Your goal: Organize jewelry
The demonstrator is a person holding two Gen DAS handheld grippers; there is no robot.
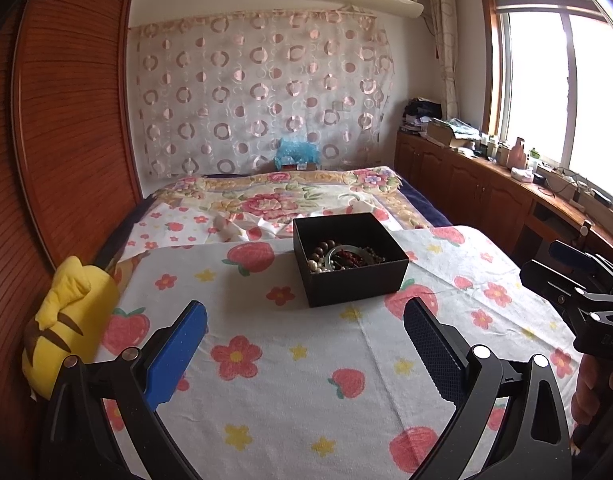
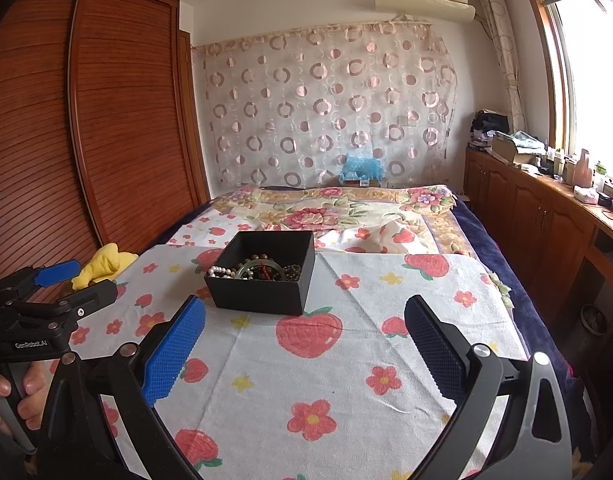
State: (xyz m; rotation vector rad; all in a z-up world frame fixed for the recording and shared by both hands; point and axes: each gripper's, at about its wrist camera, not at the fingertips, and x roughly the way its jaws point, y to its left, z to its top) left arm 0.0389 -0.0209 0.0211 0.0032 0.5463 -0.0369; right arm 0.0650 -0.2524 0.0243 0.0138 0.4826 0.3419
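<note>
An open black box (image 1: 348, 276) stands on the strawberry-print cloth (image 1: 290, 360) on the bed. Several bead bracelets, a pearl string and a pale green bangle (image 1: 344, 257) lie inside it. The box also shows in the right wrist view (image 2: 262, 280), with the jewelry (image 2: 254, 270) in it. My left gripper (image 1: 306, 320) is open and empty, held above the cloth short of the box. My right gripper (image 2: 304, 316) is open and empty, also short of the box. Each gripper shows at the edge of the other's view.
A yellow plush toy (image 1: 66, 320) lies at the cloth's left edge beside a wooden wardrobe (image 1: 66, 120). A floral quilt (image 1: 286, 196) covers the far bed. A wooden cabinet (image 1: 486, 184) with clutter runs along the right under the window.
</note>
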